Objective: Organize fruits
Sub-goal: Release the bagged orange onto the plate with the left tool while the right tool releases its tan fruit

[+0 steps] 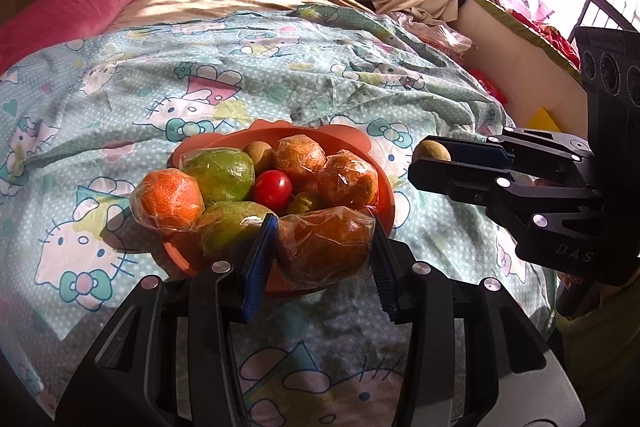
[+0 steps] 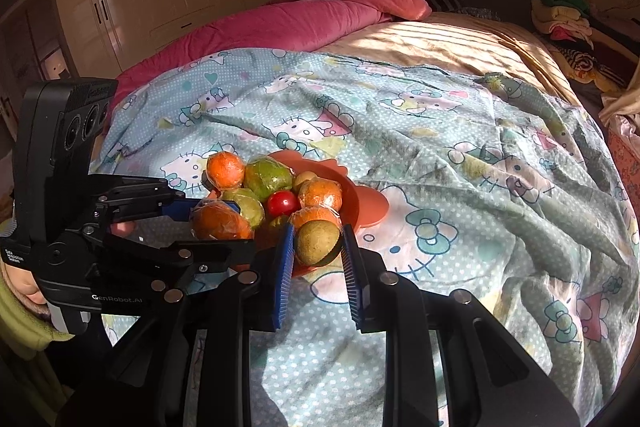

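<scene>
Jaws of both grippers are pinching fruit. The left gripper clamps its blue ribbed pads on a plastic-wrapped orange fruit at the near edge of the pile, the film crinkling under the pads; that grip looks meant either to set it down or to lift it off the heap, and I cannot tell which. The right gripper holds a small round brownish-green fruit close between its pads, just above the near side of the shallow orange-red plastic bowl, apparently poised to add it there.

That bowl sits on a pale blue cartoon-print bedsheet spread over the bed, which gives a soft, slightly uneven base. It already carries several wrapped orange fruits, two wrapped green fruits, a small red tomato-like fruit in the middle and other brownish-green ones. They are heaped high, so a careless drop could send something rolling off onto the sheet.
</scene>
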### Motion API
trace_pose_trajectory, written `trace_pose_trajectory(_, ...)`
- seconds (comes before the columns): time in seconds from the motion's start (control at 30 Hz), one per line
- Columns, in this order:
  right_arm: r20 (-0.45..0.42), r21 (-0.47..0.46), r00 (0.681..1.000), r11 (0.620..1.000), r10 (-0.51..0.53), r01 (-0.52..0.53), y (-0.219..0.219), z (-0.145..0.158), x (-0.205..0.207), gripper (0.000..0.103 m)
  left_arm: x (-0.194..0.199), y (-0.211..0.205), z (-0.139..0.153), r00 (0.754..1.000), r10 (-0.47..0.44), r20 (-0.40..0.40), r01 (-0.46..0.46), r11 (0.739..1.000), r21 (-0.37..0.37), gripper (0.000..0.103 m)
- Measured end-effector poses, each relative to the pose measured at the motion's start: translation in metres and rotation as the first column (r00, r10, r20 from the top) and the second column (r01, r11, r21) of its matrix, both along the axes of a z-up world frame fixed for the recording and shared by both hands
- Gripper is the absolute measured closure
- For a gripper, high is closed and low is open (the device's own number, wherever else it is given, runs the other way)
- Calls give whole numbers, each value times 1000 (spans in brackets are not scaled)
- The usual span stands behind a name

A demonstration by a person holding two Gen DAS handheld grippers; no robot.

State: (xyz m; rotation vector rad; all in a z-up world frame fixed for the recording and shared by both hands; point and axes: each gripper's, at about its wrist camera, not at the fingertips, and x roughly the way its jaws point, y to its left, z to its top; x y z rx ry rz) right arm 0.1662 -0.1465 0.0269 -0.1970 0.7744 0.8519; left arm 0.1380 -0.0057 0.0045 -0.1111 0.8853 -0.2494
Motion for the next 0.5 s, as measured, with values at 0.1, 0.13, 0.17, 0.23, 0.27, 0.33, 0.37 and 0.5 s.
trace_pose_trajectory(0.1, -4, -3, 1000, 1000, -5, 5, -1, -2, 2, 80, 4, -1, 0, 1000, -3, -2, 3, 1000, 3, 66)
trace_pose_trajectory(0.13, -6, -2, 1000, 1000, -5, 5, -2, -3, 3, 80, 5, -2, -1, 1000, -4, -2, 4, 1000, 6, 66)
trace_pose_trajectory(0.17, -7, -3, 1000, 1000, -5, 5, -2, -3, 3, 81, 6, -3, -1, 1000, -5, -3, 5, 1000, 7, 66)
trace_pose_trajectory(0.23, -8, -2, 1000, 1000, -5, 5, -2, -4, 4, 80, 7, -4, -2, 1000, 0, -7, 0, 1000, 4, 66)
trace_pose_trajectory(0.27, -10, -1, 1000, 1000, -3, 3, -2, -4, 4, 80, 8, -4, -3, 1000, 0, -7, 0, 1000, 4, 66)
trace_pose_trajectory(0.33, -10, -2, 1000, 1000, -4, 4, -2, -5, 5, 81, 7, -4, -3, 1000, 0, -6, 0, 1000, 3, 66)
trace_pose_trajectory(0.37, -11, 0, 1000, 1000, -3, 3, -2, -5, 6, 80, 8, -4, -3, 1000, 1, -7, 0, 1000, 3, 66)
trace_pose_trajectory(0.5, -13, -1, 1000, 1000, -1, 1, -2, -5, 6, 80, 7, -1, -2, 1000, 6, -6, -6, 1000, -10, 66)
